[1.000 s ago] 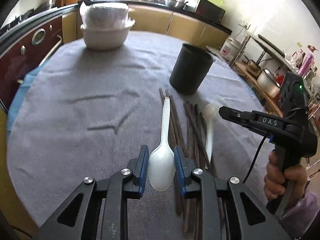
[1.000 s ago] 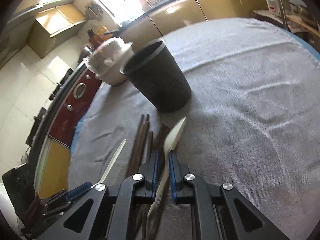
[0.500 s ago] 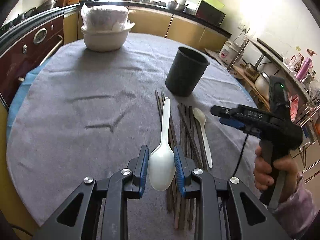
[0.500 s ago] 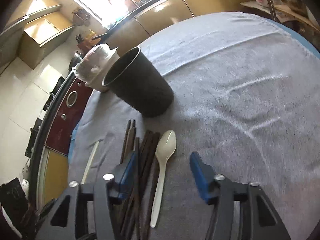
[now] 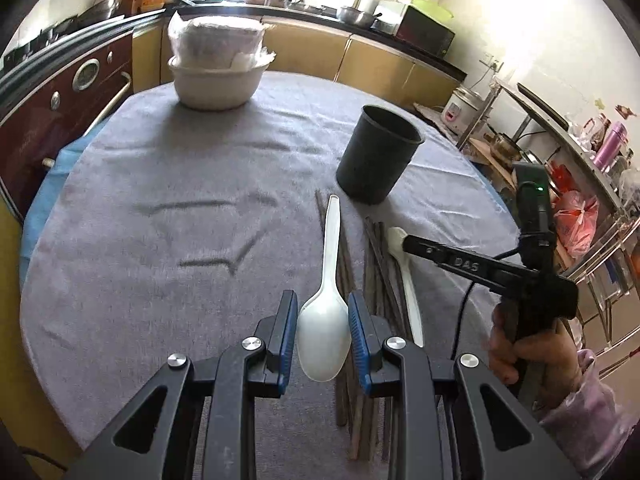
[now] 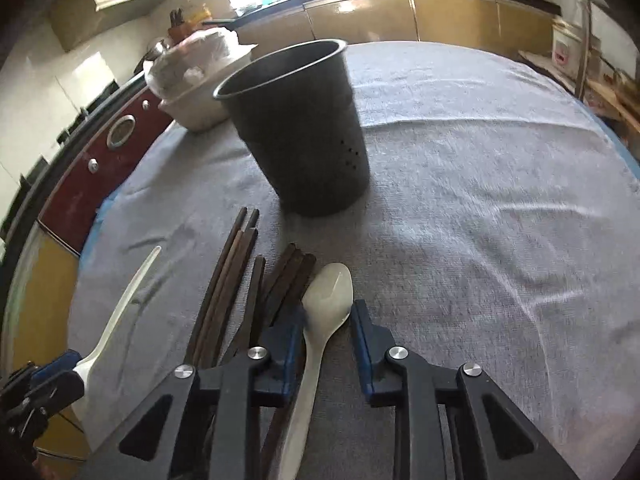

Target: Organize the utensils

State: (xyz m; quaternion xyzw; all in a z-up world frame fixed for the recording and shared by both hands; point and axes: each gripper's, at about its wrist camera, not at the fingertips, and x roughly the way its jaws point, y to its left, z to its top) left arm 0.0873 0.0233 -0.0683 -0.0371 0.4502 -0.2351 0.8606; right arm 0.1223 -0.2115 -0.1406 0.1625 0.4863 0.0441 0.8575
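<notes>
My left gripper (image 5: pixel 322 312) is shut on the bowl of a white plastic spoon (image 5: pixel 326 296), handle pointing away toward the black utensil cup (image 5: pixel 376 156). Several dark wooden chopsticks (image 5: pixel 376 276) lie on the grey cloth beside it. My right gripper (image 6: pixel 327 320) is open, its jaws on either side of a cream spoon (image 6: pixel 326 300) that lies on the cloth beside the chopsticks (image 6: pixel 236 280). The cup (image 6: pixel 304 128) stands upright just beyond. In the left wrist view the right gripper (image 5: pixel 412 245) hovers over the cream spoon (image 5: pixel 404 276).
A white bowl holding a plastic-wrapped bundle (image 5: pixel 218 68) stands at the far side of the round table (image 5: pixel 160 184). Kitchen counters and cabinets ring the room. A metal rack with pots (image 5: pixel 560 152) stands to the right.
My right gripper let go of the cream spoon, opened wide, and has now come down with its jaws narrower around the spoon. My left gripper keeps its hold on the white spoon.
</notes>
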